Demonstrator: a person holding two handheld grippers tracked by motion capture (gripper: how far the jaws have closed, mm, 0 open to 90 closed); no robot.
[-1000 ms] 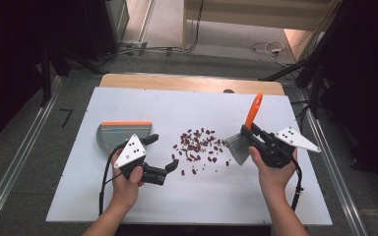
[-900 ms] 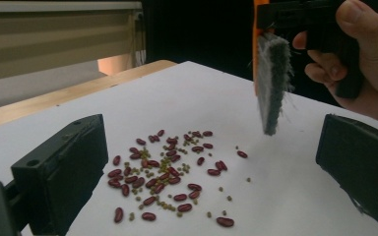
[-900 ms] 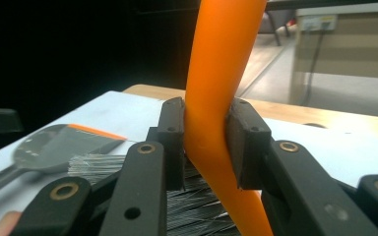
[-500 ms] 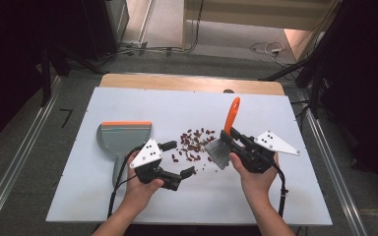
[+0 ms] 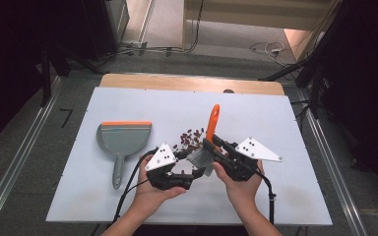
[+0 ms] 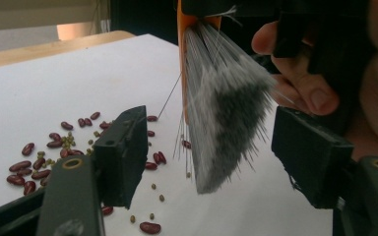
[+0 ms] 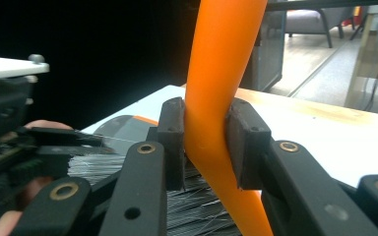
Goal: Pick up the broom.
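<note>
While my right gripper point(image 7: 204, 142) is clamping the brush point(image 5: 206, 142) by its orange handle, I'm seeing the bristles hanging between my left gripper's point(image 6: 216, 155) jaws, which have just been closing but aren't pressing on them. Beans point(image 5: 192, 138) are lying scattered on the white table point(image 5: 275, 118), with the dustpan point(image 5: 122, 140) sitting apart at left.

High view: we look forward and down over the whole desk point(image 5: 128, 206). Gripper views: close, low over its middle (both share the brush point(image 6: 221, 118) bristles).
</note>
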